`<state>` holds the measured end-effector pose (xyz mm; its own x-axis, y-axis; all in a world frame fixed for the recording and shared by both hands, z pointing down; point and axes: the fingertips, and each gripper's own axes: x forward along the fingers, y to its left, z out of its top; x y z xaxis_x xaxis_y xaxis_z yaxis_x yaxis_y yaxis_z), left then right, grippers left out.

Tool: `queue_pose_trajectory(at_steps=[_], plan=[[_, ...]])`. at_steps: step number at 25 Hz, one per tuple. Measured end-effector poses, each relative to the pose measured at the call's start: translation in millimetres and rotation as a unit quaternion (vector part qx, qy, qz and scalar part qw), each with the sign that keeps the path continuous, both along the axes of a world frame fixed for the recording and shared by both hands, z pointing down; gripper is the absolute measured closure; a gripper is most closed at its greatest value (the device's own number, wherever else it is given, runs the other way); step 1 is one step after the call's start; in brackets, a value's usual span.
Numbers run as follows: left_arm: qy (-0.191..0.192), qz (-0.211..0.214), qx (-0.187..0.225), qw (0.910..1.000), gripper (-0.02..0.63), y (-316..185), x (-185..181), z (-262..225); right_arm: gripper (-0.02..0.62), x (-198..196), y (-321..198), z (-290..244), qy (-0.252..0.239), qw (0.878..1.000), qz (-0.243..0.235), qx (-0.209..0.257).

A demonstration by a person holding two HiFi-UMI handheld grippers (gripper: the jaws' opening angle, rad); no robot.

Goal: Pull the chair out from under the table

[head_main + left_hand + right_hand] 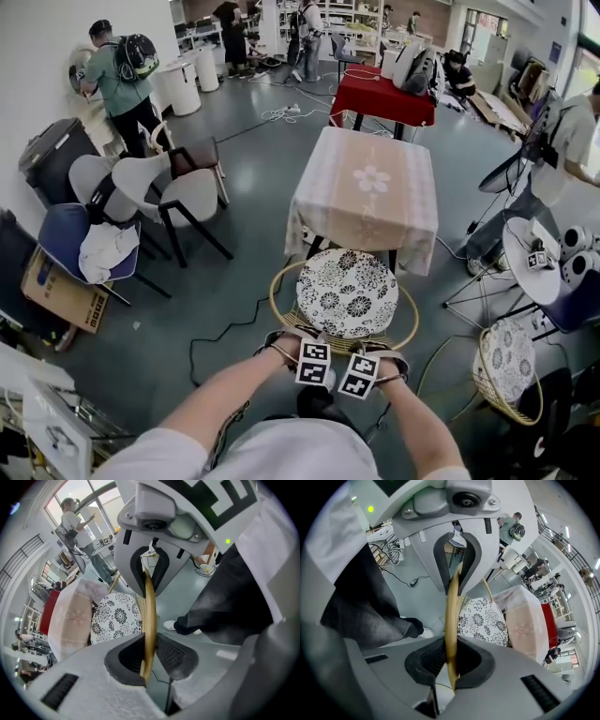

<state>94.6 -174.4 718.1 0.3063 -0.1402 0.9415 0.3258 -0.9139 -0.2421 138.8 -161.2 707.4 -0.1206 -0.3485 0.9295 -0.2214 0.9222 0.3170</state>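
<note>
- My left gripper (pixel 147 663) is clamped on the chair's golden rattan rim (pixel 149 606), with a pad pressing it from each side.
- My right gripper (pixel 450 660) bites the same rim, just beside the left, at the hoop's near edge.
- The chair (pixel 347 292) is round with a black-and-white floral cushion. It stands in front of the table (pixel 367 192), its far edge at the tablecloth's hem and most of the seat in the open.
- To the left I see bare grey floor (pixel 244 272), with a black cable (pixel 216 330) looping near the chair's left edge.
- To the right it's tighter: a second rattan chair (pixel 506 370) and thin stand legs (pixel 473 291) sit near.
</note>
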Motion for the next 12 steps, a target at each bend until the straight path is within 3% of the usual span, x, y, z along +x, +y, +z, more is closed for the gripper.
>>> queue_pose_trajectory(at_steps=[12], plan=[[-0.006, 0.019, -0.010, 0.9998, 0.539, 48.5, -10.6, 1.1, 0.569, -8.1, 44.9, 1.7, 0.014, 1.000, 0.003, -0.010]])
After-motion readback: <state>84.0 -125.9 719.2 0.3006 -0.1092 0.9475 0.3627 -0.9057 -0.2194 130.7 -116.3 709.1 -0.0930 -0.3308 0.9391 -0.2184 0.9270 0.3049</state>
